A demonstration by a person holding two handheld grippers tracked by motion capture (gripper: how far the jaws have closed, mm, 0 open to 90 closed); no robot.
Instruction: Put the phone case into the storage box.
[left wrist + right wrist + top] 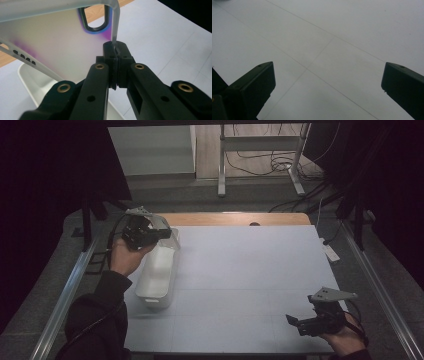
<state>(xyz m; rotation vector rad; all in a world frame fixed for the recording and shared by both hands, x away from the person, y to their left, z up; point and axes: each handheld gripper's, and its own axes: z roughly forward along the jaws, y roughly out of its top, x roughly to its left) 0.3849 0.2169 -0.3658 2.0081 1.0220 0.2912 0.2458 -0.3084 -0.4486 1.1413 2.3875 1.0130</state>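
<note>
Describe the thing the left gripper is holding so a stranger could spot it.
On the pale table, look to its far left side, where a white tub sits. Tilted above its far end is the translucent lid with an oval handle slot, pinched at its edge by the left gripper.

Left gripper (116, 53): matt black plastic jaws with brass-coloured inserts, closed on the thin edge of a lid (57, 47). The lid is frosted, translucent plastic, smooth, with a slight sheen. Below the jaws, a white plastic bin (159, 272) has a smooth, satin finish. Right gripper (328, 82): matt black plastic jaws, spread wide over the table (352, 32), a pale, smooth, matt surface with fine seam lines. The far table edge (235, 218) looks like wood.
</note>
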